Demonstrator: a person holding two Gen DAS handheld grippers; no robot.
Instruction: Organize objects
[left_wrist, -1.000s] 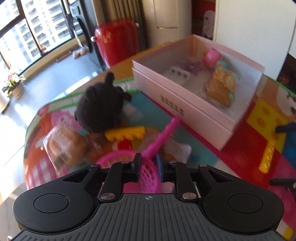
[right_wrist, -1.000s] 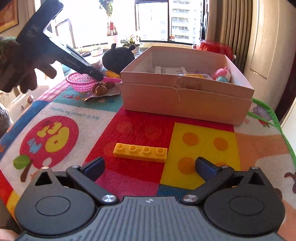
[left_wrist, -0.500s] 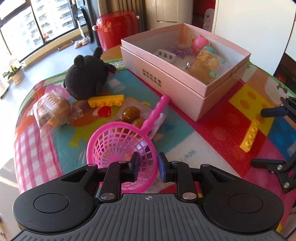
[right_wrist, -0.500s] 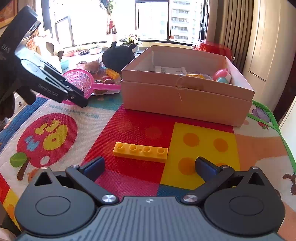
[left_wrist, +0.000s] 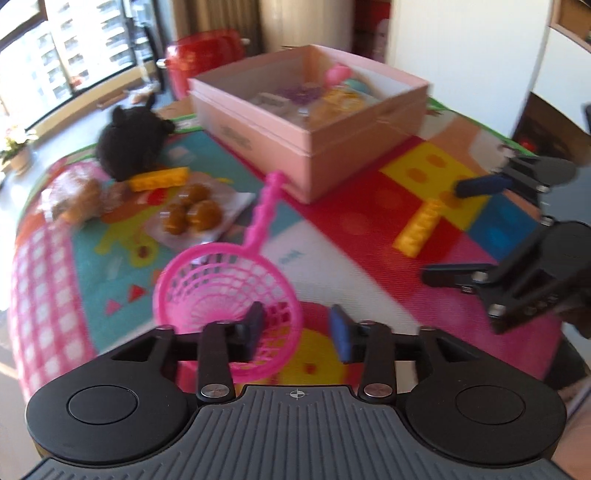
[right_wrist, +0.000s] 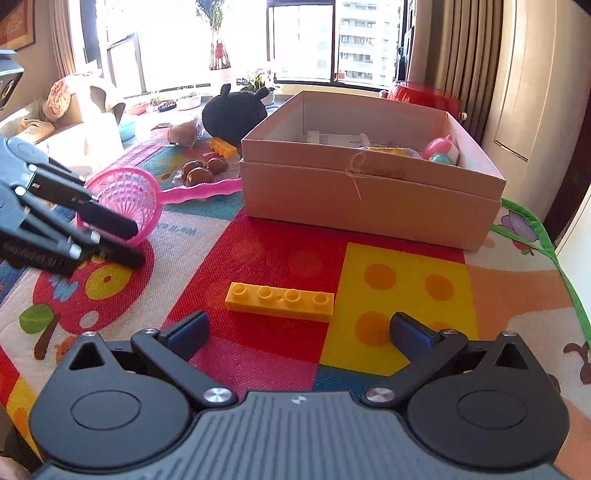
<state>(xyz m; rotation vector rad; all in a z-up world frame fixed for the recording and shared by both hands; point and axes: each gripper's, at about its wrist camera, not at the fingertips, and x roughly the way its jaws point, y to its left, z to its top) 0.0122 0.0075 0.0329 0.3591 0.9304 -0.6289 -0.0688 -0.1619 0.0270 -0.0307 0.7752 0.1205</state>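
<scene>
The pink toy net (left_wrist: 221, 280) lies on the colourful play mat (left_wrist: 332, 229), its handle pointing toward the pink box (left_wrist: 258, 136). My left gripper (left_wrist: 297, 328) is at the net's near rim; its jaws are opening, the rim stands between them and the pads no longer press it. From the right wrist view the left gripper (right_wrist: 133, 243) sits beside the net (right_wrist: 125, 192). My right gripper (right_wrist: 299, 332) hovers open just short of a yellow brick (right_wrist: 280, 301), with nothing between its fingers.
The box (right_wrist: 369, 206) holds several toys and packets. A black plush (left_wrist: 129, 144), a second yellow brick (left_wrist: 159, 179), a packet of brown balls (left_wrist: 192, 214) and a wrapped bun (left_wrist: 77, 199) lie at the mat's far left. A red container (left_wrist: 207, 48) stands beyond the table.
My left gripper pulled the net back across the mat, away from the plush and snacks, then spread its jaws off the rim. The right gripper stayed put.
</scene>
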